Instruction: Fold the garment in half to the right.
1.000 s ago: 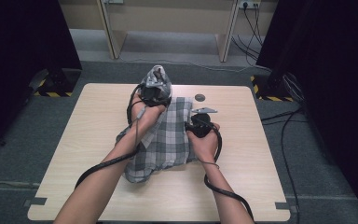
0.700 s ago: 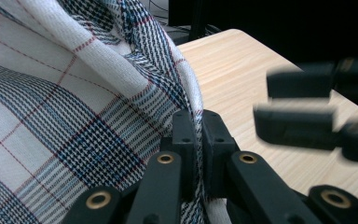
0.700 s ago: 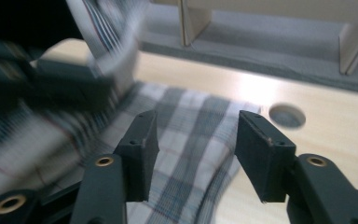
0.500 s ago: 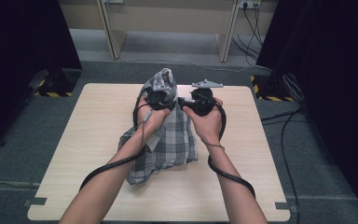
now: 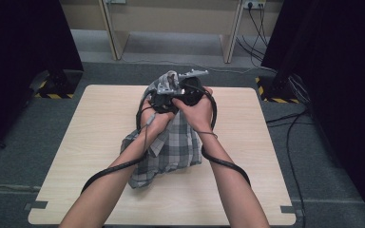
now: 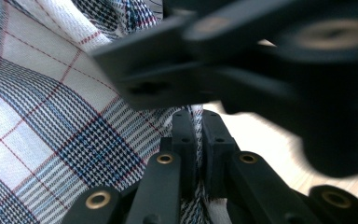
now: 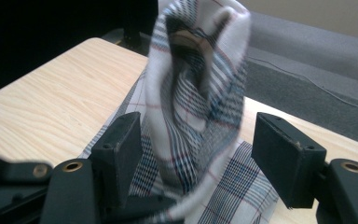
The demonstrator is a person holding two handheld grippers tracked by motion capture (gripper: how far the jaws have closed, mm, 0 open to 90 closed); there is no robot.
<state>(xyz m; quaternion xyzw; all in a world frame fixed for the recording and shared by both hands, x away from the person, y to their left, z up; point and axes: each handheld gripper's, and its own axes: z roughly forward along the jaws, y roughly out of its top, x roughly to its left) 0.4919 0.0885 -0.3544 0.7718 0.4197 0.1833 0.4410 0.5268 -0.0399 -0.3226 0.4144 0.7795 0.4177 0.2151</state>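
Observation:
A grey plaid cloth (image 5: 171, 147) hangs from my left gripper (image 5: 166, 90) over the table's far middle, its lower part lying on the wooden table (image 5: 90, 123). In the left gripper view the left gripper (image 6: 197, 116) is shut on a thin fold of the cloth (image 6: 51, 116), and the other gripper (image 6: 261, 60) looms blurred just above it. My right gripper (image 5: 186, 85) is held close beside the left one. Its jaws have just been opening. They stand wide in the right gripper view (image 7: 203, 149), with a raised bunch of cloth (image 7: 191, 93) between the pads and not pressed.
Bare tabletop (image 7: 42, 107) lies on both sides of the cloth. Grey carpet surrounds the table. Cables (image 5: 294, 123) run on the floor at the right, and dark panels stand at the left and right. Pale furniture legs (image 5: 111, 33) stand at the back.
My right hand has risen from the cloth's right edge on the table to beside the left gripper, and its jaws have spread. The left gripper has stayed put with the cloth.

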